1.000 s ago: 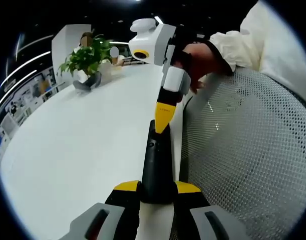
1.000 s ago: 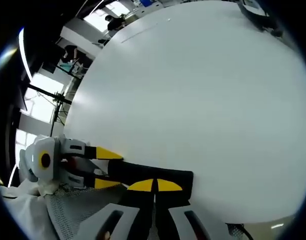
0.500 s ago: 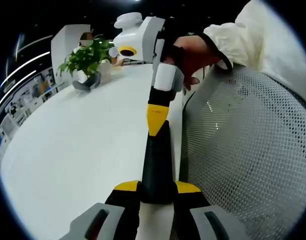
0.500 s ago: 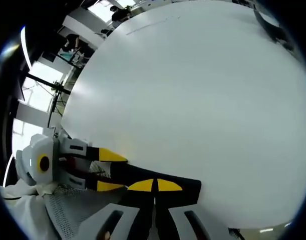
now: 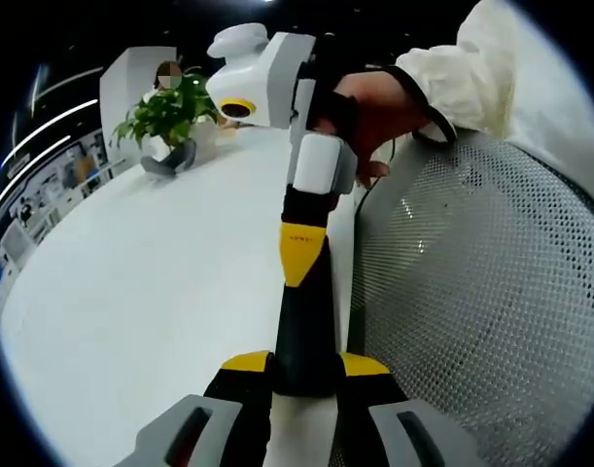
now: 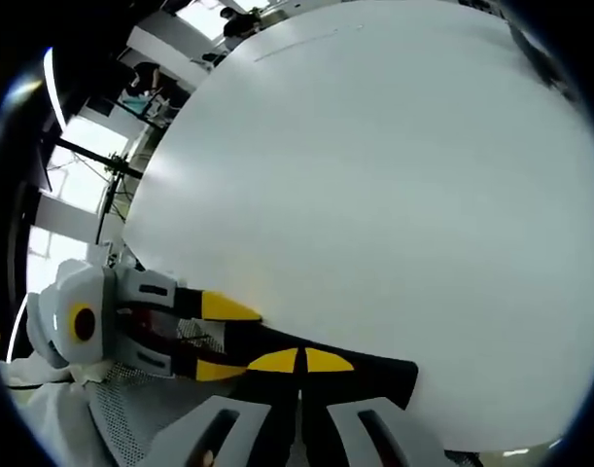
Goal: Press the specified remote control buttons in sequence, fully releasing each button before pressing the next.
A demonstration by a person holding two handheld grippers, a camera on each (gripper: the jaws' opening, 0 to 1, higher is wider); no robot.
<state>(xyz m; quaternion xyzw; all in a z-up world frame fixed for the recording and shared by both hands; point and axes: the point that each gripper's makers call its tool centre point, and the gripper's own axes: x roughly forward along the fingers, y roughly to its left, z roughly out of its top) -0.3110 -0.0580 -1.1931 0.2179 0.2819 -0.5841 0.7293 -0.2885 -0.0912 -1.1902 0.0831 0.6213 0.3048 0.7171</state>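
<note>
Black remote (image 5: 304,321), bottom centre, is clamped at its near end by the left gripper (image 5: 304,375) to steady it, while the right gripper (image 5: 298,255), tips together, presses a button from above.

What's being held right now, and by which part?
The left gripper clamps the black remote across its near end. The right gripper, jaws shut, holds nothing; its tip rests on the remote's top face.

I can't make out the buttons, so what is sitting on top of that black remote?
The right gripper's closed yellow tips rest on the black remote's upper face, which the left gripper clamps at its near end. The button beneath those tips is covered. A white table lies underneath.
</note>
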